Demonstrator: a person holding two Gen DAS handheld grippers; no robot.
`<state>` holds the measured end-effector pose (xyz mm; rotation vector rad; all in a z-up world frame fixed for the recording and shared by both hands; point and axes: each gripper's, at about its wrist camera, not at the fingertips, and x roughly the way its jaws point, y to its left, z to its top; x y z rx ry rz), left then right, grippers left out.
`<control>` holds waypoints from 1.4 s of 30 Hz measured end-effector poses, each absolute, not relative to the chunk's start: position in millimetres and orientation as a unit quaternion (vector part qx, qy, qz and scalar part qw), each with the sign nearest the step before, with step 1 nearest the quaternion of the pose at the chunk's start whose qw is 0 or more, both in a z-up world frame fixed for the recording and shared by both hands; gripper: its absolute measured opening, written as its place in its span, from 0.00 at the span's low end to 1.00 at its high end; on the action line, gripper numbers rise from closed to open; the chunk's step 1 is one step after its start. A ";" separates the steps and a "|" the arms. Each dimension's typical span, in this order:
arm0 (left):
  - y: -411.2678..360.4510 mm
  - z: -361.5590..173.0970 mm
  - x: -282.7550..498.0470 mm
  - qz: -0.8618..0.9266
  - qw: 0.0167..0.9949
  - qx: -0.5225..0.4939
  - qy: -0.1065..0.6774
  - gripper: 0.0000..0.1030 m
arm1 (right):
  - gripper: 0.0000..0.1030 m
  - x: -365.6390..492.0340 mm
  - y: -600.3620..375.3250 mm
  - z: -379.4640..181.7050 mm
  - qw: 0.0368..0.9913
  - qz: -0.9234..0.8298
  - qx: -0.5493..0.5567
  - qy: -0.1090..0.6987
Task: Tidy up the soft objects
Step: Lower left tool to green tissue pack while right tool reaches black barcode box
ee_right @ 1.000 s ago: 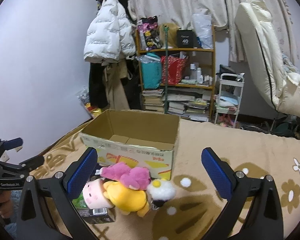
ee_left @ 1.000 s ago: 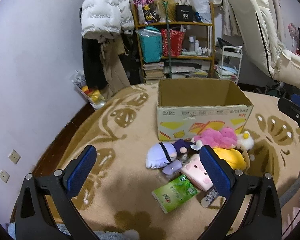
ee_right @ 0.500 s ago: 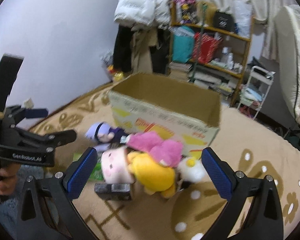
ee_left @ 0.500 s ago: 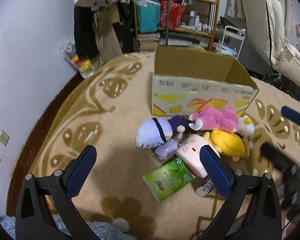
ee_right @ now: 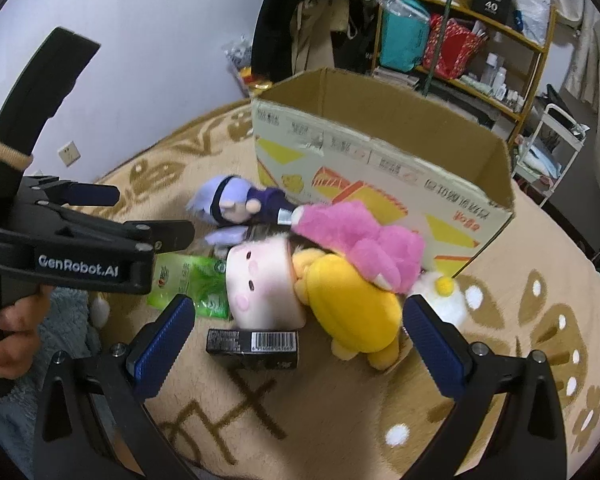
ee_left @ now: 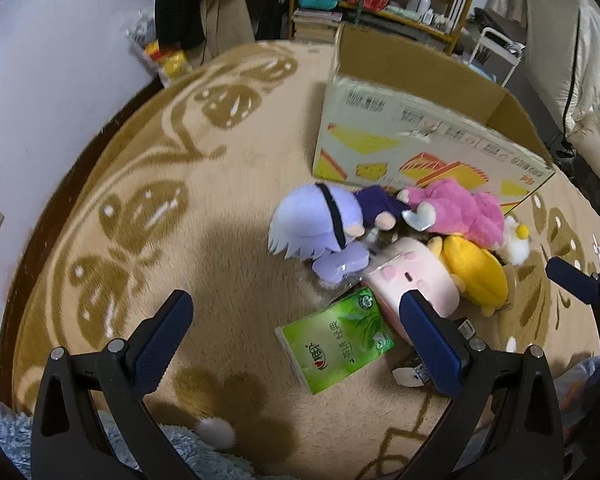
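Note:
A pile of soft toys lies on the carpet in front of an open cardboard box (ee_left: 420,136) (ee_right: 380,160): a purple-haired doll (ee_left: 320,228) (ee_right: 228,200), a pink plush (ee_left: 460,208) (ee_right: 360,240), a yellow plush (ee_left: 476,272) (ee_right: 352,300), a pale pink block plush (ee_left: 416,284) (ee_right: 260,280) and a small white chick (ee_right: 440,296). A green tissue pack (ee_left: 336,340) (ee_right: 188,284) lies by them. My left gripper (ee_left: 296,340) is open above the carpet near the tissue pack. My right gripper (ee_right: 296,340) is open, close over the pink block and yellow plush.
A black barcoded box (ee_right: 252,346) lies in front of the pink block. The left gripper body and hand (ee_right: 60,248) show at the left of the right wrist view. A cluttered shelf (ee_right: 460,28), hanging coats and a white chair (ee_left: 572,60) stand behind the box.
Both grippers have tilted down and moved closer to the toy pile. The toys and the box have not moved.

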<state>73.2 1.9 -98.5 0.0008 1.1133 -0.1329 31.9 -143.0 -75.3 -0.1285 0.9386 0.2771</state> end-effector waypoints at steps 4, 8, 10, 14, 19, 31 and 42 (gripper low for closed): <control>3.8 -111.4 79.5 -0.065 0.833 -0.010 0.550 0.99 | 1.00 36.3 -139.0 -84.8 0.870 0.138 -0.069 0.469; 6.7 -121.8 84.9 -0.064 0.821 -0.021 0.567 0.99 | 1.00 40.2 -133.7 -95.6 0.859 0.147 -0.077 0.485; 8.4 -127.0 87.4 -0.065 0.814 -0.029 0.577 0.99 | 1.00 41.4 -131.5 -100.6 0.853 0.149 -0.081 0.494; 8.6 -136.5 90.7 -0.068 0.802 -0.034 0.593 0.99 | 1.00 44.1 -129.9 -107.2 0.845 0.150 -0.082 0.506; 6.3 -146.3 95.0 -0.075 0.787 -0.040 0.611 0.99 | 1.00 47.1 -129.6 -114.7 0.839 0.153 -0.073 0.518; -13.6 -162.1 105.5 -0.081 0.777 -0.010 0.624 0.99 | 1.00 49.7 -122.7 -122.4 0.833 0.153 -0.079 0.526; -27.1 -175.5 115.3 -0.074 0.768 -0.005 0.636 0.99 | 1.00 50.8 -118.3 -129.0 0.830 0.153 -0.084 0.530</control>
